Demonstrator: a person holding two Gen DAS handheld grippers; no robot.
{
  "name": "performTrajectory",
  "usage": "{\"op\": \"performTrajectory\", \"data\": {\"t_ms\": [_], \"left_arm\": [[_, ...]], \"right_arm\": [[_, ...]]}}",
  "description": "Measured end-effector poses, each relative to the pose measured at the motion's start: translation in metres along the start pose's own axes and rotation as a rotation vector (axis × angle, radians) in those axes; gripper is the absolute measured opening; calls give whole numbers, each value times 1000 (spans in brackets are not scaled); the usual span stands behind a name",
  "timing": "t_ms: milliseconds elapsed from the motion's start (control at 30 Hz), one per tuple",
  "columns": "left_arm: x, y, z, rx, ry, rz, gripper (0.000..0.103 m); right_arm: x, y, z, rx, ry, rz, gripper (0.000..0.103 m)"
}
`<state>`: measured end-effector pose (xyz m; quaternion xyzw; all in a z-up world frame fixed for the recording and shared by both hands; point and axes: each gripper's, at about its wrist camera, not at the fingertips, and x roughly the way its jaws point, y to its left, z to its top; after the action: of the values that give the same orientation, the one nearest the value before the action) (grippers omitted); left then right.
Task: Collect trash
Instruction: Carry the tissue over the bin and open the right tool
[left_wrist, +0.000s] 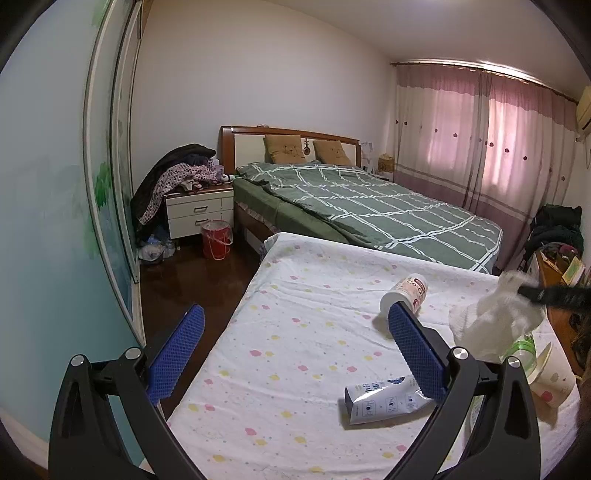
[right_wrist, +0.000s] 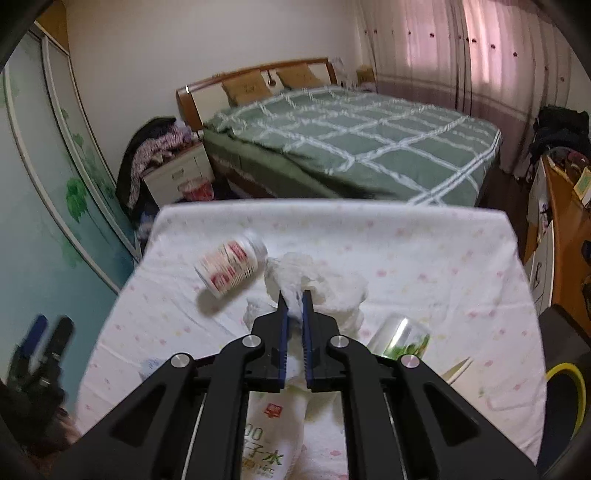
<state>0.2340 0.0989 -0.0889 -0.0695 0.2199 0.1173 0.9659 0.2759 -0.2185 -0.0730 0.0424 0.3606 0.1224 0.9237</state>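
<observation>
Trash lies on a small bed with a white dotted sheet (left_wrist: 295, 332). My right gripper (right_wrist: 294, 295) is shut on a crumpled white tissue (right_wrist: 317, 284) and holds it above the sheet; the tissue also shows in the left wrist view (left_wrist: 495, 317). My left gripper (left_wrist: 295, 332) is open and empty over the sheet's left part. A white and red paper cup (left_wrist: 404, 291) lies on its side; it also shows in the right wrist view (right_wrist: 231, 267). A flattened white carton (left_wrist: 384, 398), a clear green-labelled bottle (right_wrist: 400, 338) and another paper cup (left_wrist: 554, 376) lie nearby.
A big bed with a green checked cover (left_wrist: 369, 206) stands behind. A red bucket (left_wrist: 217, 239) sits on the dark floor by a white nightstand (left_wrist: 199, 214) piled with clothes. A wardrobe (left_wrist: 107, 177) is on the left, a wooden desk (right_wrist: 565, 229) on the right.
</observation>
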Motion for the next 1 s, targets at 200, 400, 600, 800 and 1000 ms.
{"op": "performTrajectory", "data": {"t_ms": [200, 400, 600, 800, 1000], "left_arm": [[-2, -2, -1, 4, -6, -7, 98], [-7, -4, -2, 15, -17, -8, 98], [-9, -7, -2, 29, -20, -9, 98], [-10, -12, -3, 53, -22, -14, 98], [-12, -17, -5, 71, -24, -17, 98]], "right_arm": [[-48, -6, 14, 16, -99, 3, 7], [-112, -37, 13, 41, -209, -41, 7], [-167, -92, -13, 114, -277, -151, 7], [-189, -158, -50, 216, -266, -306, 7], [-181, -226, -91, 363, -211, -430, 7]]}}
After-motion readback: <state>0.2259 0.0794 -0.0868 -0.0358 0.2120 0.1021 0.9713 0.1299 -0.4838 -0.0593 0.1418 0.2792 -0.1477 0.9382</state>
